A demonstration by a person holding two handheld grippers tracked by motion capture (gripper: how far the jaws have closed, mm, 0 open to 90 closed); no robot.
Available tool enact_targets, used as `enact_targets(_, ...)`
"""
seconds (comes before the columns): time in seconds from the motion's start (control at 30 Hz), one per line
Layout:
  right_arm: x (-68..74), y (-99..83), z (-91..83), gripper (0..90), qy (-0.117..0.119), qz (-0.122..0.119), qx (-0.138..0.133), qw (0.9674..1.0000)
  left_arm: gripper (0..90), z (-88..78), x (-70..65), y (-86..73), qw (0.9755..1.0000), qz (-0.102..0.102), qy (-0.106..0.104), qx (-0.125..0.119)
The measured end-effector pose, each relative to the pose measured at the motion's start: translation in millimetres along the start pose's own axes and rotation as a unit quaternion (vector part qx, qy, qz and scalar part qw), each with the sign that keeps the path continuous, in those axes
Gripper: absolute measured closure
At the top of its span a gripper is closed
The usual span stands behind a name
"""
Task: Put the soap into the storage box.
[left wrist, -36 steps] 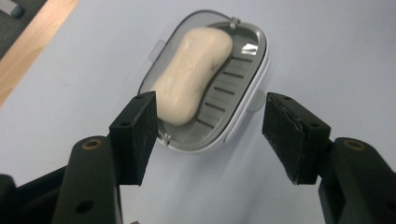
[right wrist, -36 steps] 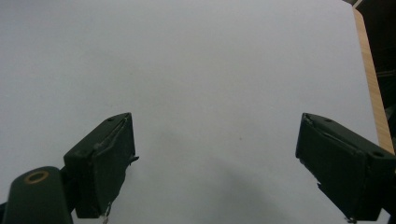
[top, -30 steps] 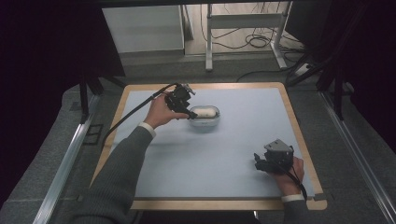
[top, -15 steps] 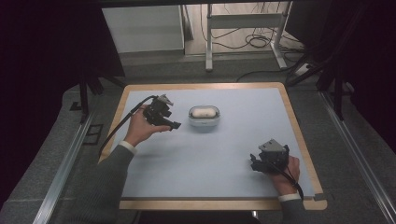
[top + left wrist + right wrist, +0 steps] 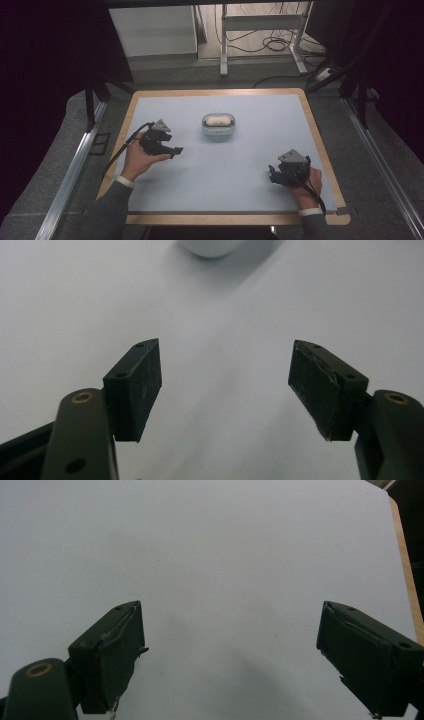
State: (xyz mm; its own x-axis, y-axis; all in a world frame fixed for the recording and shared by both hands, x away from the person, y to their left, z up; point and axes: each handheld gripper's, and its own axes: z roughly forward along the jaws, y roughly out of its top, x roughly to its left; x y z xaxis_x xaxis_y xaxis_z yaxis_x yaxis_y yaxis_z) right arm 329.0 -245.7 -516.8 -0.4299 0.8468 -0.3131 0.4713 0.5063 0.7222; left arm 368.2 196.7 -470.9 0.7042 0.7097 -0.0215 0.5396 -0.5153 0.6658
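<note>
Pale blue matting covers the counter [image 5: 250,165]. Centre of the high view: a white lidded dish [image 5: 218,125], clear of both tools. Left tool [image 5: 167,148], left of it, has just been opening, jaws spread with nothing between; its own view catches the dish's edge [image 5: 210,247] at top. Right tool [image 5: 274,176], lower right, stands spread over bare mat.

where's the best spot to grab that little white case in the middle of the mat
Probably across the short sides of the white case, coming straight down from above. It lies flat as a rounded oblong with its long side running left to right, so the narrow span should fit between open jaws. The left gripper is nearer; its jaws, which have just been opening, hold nothing.
</note>
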Motion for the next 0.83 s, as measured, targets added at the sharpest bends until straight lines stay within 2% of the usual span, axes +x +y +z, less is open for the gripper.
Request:
enact_targets(0.27, 0.3, 0.0, 0.4, 11.6, 0.004, 0.001, 0.000, 1.0000, 29.2, -3.1, -8.7, -27.1, 0.9998, -0.017, 0.005, -0.006)
enact_targets(0.37, 0.6, -0.3, 0.9, 11.6, 0.003, 0.002, 0.001, 1.0000, 29.1, -3.0, -9.0, -33.6, 0.9996, -0.025, 0.001, -0.008)
enact_targets(0.83, 0.3, 0.8, 0.3, 11.6, 0.003, 0.000, -0.002, 1.0000, 27.6, -0.7, -5.3, -41.5, 0.9990, -0.040, -0.003, -0.019)
